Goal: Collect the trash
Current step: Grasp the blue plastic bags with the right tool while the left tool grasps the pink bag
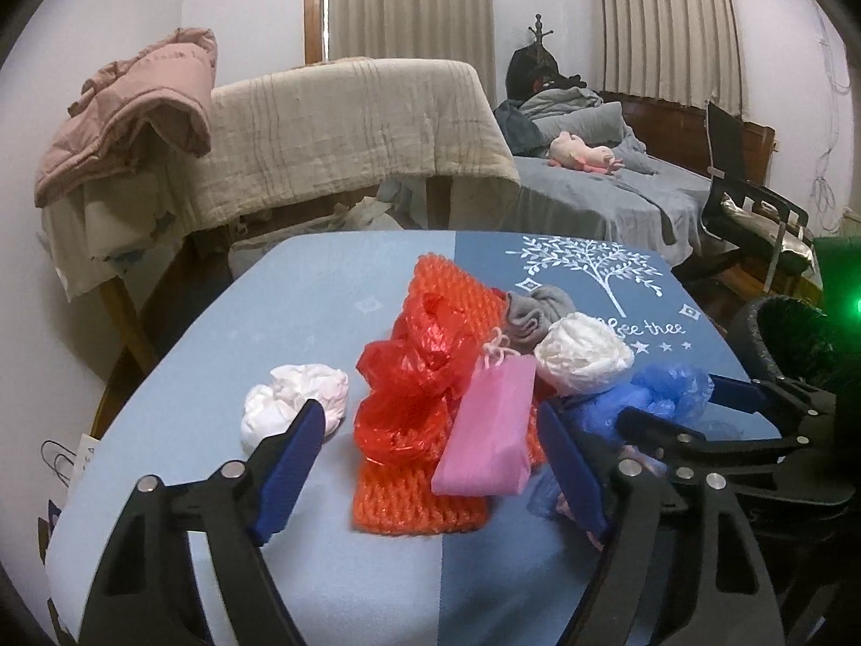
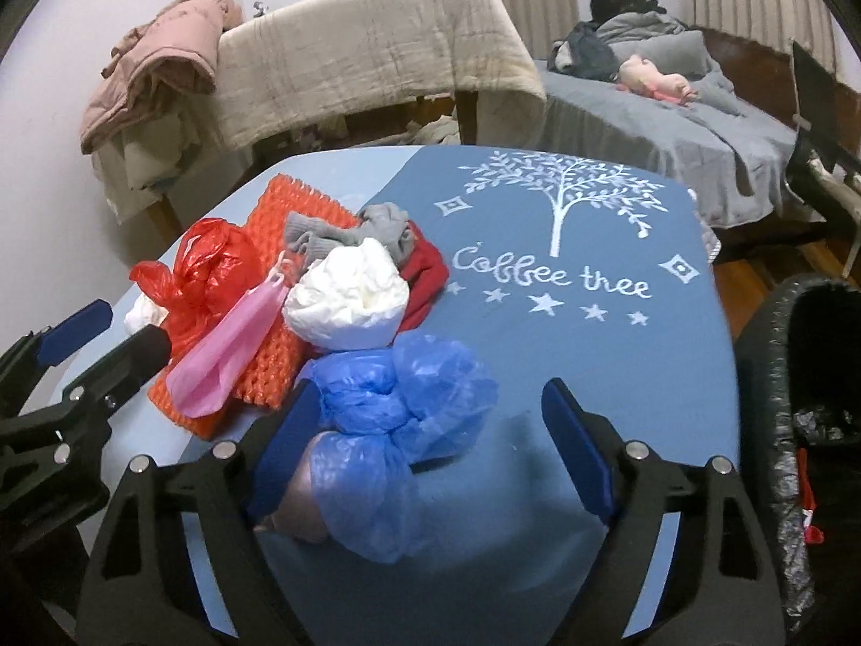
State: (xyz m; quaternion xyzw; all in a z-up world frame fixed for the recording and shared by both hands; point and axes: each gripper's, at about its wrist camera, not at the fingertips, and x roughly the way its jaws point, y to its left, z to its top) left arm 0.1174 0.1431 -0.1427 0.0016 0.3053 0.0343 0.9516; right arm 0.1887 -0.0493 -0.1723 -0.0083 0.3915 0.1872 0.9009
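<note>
Trash pile sits on the blue counter, left of the "Coffee tree" print.

Left hand-held gripper: jaws spread wide, nothing between the pads. It frames the pink bag and the red plastic bag. The pink bag lies flat on the orange foam net, long axis running toward/away from the left wrist camera, drawstring end pointing away. A crumpled white wad sits just beside the left finger's tip, contact unclear.

Right hand-held gripper: jaws also wide open, holding nothing. The blue plastic bag lies between the fingers, bunched against the left-side finger; the other finger is well clear of it. The bag's long axis runs roughly along the fingers, knotted in the middle, with the puffed end pointing away.

A white crumpled ball sits just beyond the blue bag, touching it. A grey sock and a red cloth are behind it on the net.

A black-lined bin stands off the counter's right edge, beside the right gripper.
</note>
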